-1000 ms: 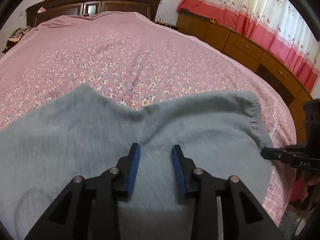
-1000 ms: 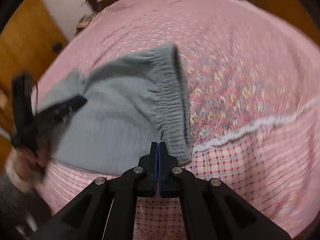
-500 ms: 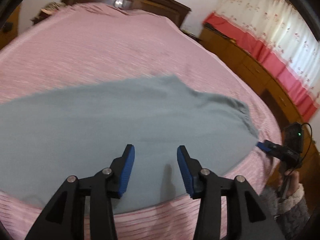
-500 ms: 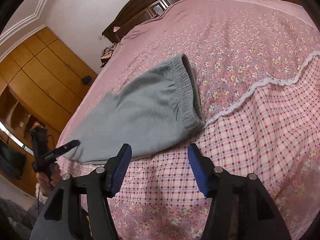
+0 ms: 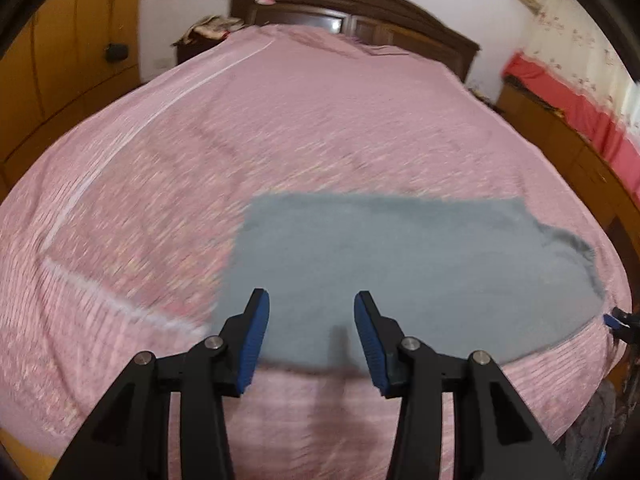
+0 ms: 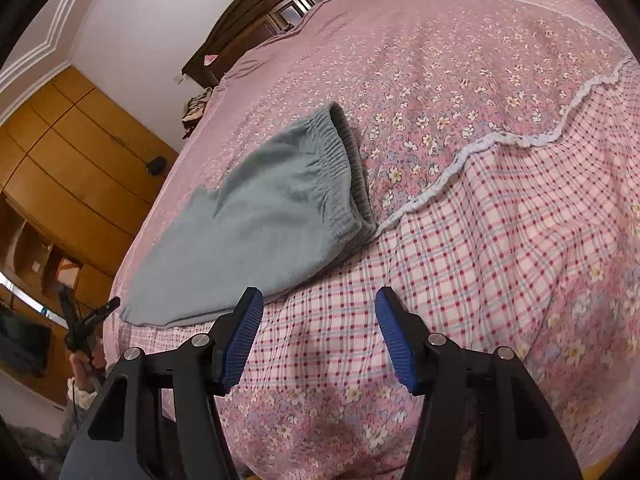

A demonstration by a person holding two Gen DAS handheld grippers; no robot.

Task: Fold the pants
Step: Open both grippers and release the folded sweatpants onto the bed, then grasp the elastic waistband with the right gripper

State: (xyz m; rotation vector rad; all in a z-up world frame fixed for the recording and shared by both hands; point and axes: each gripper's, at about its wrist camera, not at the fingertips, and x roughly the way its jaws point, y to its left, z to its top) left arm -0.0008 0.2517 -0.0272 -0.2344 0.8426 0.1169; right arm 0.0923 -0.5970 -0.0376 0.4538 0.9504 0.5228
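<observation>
The grey pants [image 5: 404, 264] lie folded lengthwise, flat on the pink bed near its foot edge. In the right wrist view the pants [image 6: 256, 224] show their elastic waistband [image 6: 344, 172] at the right end. My left gripper [image 5: 312, 332] is open and empty, hovering over the pants' near edge toward the leg end. My right gripper [image 6: 318, 328] is open and empty, over the checked bedspread just short of the pants' waist end. Each gripper shows in the other's view: the right [image 5: 614, 320] and the left [image 6: 94, 316].
The bed [image 6: 480, 80] has a pink floral cover with a white lace trim [image 6: 500, 140] and a dark wooden headboard [image 5: 360, 12]. Wooden wardrobes [image 6: 60, 160] stand on one side and a low wooden cabinet [image 5: 568, 144] under curtains on the other.
My right gripper opened, let go of the waistband and drew back. The left gripper swung left toward the leg end and pulled back. The pants now lie flat.
</observation>
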